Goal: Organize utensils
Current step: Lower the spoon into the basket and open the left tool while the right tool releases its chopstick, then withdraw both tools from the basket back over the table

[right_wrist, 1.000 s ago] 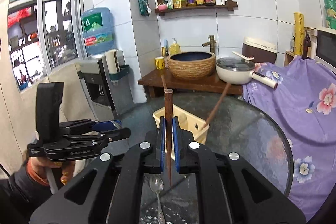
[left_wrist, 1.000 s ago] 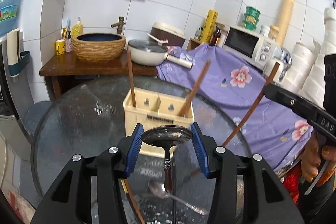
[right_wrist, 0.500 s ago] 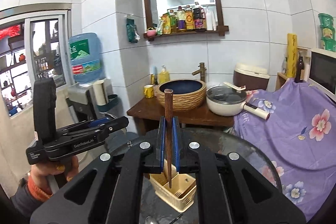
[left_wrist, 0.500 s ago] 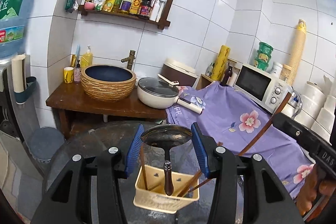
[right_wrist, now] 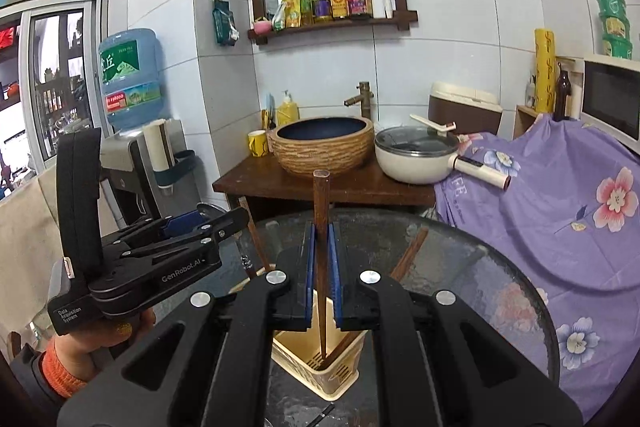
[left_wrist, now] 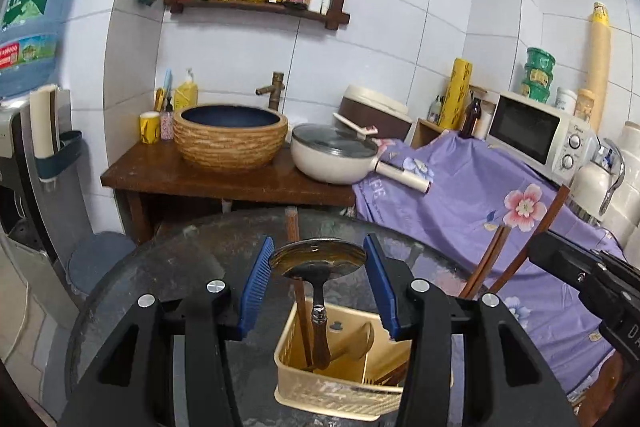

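A cream plastic utensil caddy (left_wrist: 344, 395) stands on the round glass table (left_wrist: 168, 267); it also shows in the right wrist view (right_wrist: 316, 371). My left gripper (left_wrist: 318, 259) is shut on a metal spoon (left_wrist: 318, 257), held by its bowl, handle hanging into the caddy's left compartment. My right gripper (right_wrist: 321, 271) is shut on a brown chopstick (right_wrist: 321, 211), upright, its tip down inside the caddy. Other chopsticks (left_wrist: 486, 267) lean in the caddy. The left gripper body (right_wrist: 160, 255) shows at the left in the right wrist view.
A wooden stand with a woven basin (left_wrist: 230, 137) and a white lidded pan (left_wrist: 334, 157) lies beyond the table. A purple floral cloth (left_wrist: 480, 203) covers the counter at right, with a microwave (left_wrist: 536, 135). A water dispenser (right_wrist: 132, 131) stands left.
Both grippers rose, then lowered over the caddy. The spoon handle and the chopstick tip now reach into the caddy. The loose spoon on the table is out of view.
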{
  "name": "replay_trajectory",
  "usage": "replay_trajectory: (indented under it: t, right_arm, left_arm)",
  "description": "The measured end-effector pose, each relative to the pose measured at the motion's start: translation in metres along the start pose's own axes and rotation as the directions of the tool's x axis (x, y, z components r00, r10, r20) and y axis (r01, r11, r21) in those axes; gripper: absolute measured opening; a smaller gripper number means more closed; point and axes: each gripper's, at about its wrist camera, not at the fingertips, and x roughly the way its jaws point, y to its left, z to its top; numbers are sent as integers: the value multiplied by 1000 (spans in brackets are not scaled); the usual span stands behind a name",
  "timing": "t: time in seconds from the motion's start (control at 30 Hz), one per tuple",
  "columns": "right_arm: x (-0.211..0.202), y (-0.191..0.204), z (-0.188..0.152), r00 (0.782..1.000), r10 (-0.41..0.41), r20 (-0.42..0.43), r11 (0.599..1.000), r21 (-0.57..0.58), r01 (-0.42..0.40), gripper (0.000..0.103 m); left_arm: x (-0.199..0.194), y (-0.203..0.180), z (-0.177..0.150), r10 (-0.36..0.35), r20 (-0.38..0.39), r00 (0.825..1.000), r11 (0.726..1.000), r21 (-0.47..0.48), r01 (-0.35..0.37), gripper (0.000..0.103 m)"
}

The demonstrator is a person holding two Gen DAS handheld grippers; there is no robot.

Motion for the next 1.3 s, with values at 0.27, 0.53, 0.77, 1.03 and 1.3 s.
replay_trajectory:
  t: [0.27, 0.53, 0.77, 1.03, 1.3]
  right_arm:
    - [14, -7, -24, 1000, 6, -30, 1000, 20, -5, 8]
    - [17, -14, -34, 1000, -6, -28, 999, 31, 6, 8]
    - [19, -20, -38, 999, -26, -36, 998, 48, 28, 8]
    - [13, -28, -45, 999, -36, -26, 998, 50, 37, 13]
    - [-25, -12, -90, 999, -2, -34, 1000, 23, 3, 61]
  left_arm:
    - [19, -1, -32, -11, -68, 998, 1000, 4, 11, 46]
    - [30, 2, -47, -7, -111, 994, 1000, 4, 7, 46]
    - [35, 1, -55, -16, -129, 991, 1000, 9, 18, 47]
    - [10, 1, -54, -42, -63, 997, 999, 6, 42, 76]
    - [-37, 23, -90, -6, -103, 995, 1000, 10, 7, 90]
